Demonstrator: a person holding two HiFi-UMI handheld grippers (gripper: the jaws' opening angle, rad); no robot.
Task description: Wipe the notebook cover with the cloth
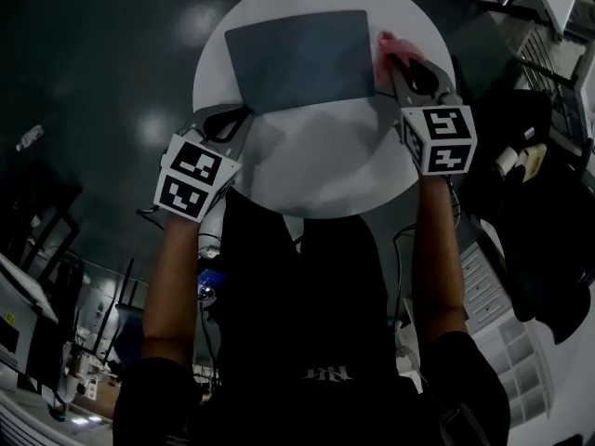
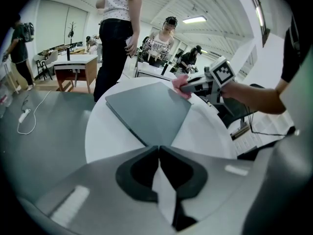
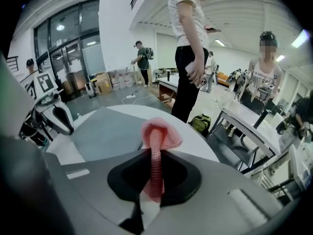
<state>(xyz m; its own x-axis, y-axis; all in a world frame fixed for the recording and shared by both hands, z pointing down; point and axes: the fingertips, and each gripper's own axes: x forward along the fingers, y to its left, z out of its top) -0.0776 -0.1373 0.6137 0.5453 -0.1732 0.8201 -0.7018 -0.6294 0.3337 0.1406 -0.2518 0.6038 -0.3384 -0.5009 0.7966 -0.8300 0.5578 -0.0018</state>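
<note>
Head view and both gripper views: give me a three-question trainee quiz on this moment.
1. True or false: the left gripper holds the pink knitted cloth.
2. What does the flat grey rectangular notebook lie on? A) a wooden shelf B) the round white table C) a metal tray
3. Fill in: the right gripper is shut on the ____.
Key: 1 false; 2 B; 3 cloth.

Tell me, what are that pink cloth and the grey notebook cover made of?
The cloth looks like soft pink knitted or waffle-weave fabric: a dotted mesh texture shows, and it bunches limply in the right claw. The notebook cover looks smooth, matte grey, flat and even; card or plastic, I cannot tell.
</note>
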